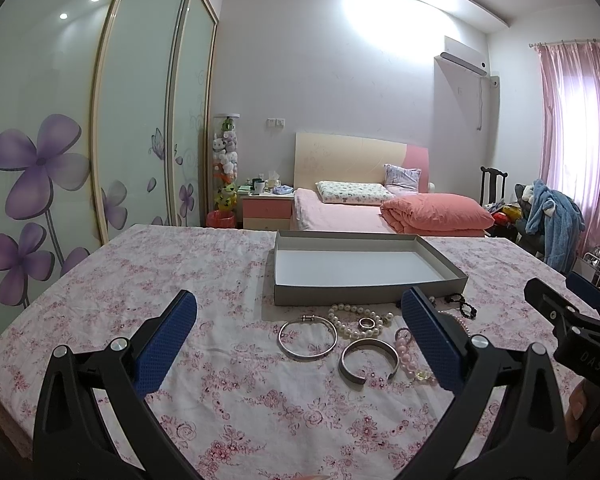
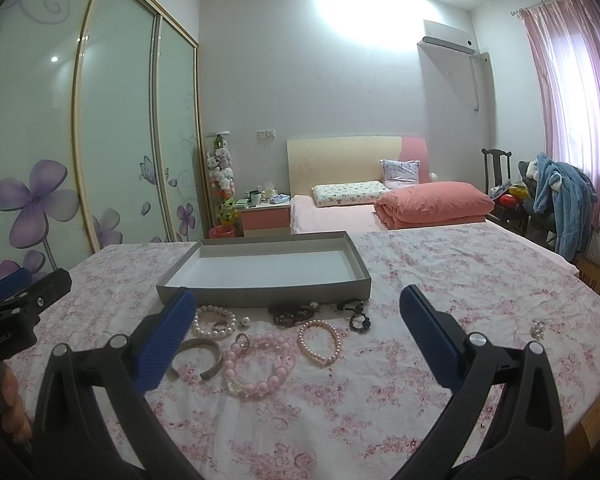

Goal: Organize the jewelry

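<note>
Right now the shallow grey cardboard tray [image 1: 360, 294] sits bare on the pink floral tablecloth [image 1: 180, 280], silver bangles [image 1: 307, 337], pearl strands [image 2: 214, 322] and pink bead bracelets [image 2: 260, 364] scattered just before it, while the left gripper [image 1: 300, 344] and right gripper [image 2: 296, 340] hover spread wide, holding nothing.

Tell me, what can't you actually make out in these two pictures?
- Pink bead bracelet: left wrist view, partly behind the blue finger.
- Silver cuff: right wrist view, one end behind the finger.
- Small shiny piece: too small to identify.
- Dark beads: blurred tangle, count unclear.
</note>
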Demonstrator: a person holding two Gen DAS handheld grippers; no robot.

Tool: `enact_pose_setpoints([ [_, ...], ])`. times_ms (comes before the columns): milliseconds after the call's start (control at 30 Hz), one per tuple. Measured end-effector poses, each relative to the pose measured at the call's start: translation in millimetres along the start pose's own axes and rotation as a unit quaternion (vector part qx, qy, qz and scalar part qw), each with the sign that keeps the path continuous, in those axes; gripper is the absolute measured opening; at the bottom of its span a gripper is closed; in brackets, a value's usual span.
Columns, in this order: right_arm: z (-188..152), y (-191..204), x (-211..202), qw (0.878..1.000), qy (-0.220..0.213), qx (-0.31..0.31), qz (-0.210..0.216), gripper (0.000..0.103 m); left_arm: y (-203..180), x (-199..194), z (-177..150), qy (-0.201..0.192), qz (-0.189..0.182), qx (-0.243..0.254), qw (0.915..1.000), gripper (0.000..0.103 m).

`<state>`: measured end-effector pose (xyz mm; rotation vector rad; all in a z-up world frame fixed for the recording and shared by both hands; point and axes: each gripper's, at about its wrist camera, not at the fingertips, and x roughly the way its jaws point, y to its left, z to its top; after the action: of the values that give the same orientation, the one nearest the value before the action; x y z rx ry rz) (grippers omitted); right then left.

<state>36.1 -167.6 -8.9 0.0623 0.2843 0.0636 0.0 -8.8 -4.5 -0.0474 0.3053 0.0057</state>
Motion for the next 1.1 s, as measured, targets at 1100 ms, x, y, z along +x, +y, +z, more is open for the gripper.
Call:
enact_pose_setpoints([
  [1100, 1, -40, 55, 0.993, 0.104, 0.050, -0.015, 0.099, 17, 35, -5, 0.084, 0.007, -0.010, 0.9964, 0.101],
])
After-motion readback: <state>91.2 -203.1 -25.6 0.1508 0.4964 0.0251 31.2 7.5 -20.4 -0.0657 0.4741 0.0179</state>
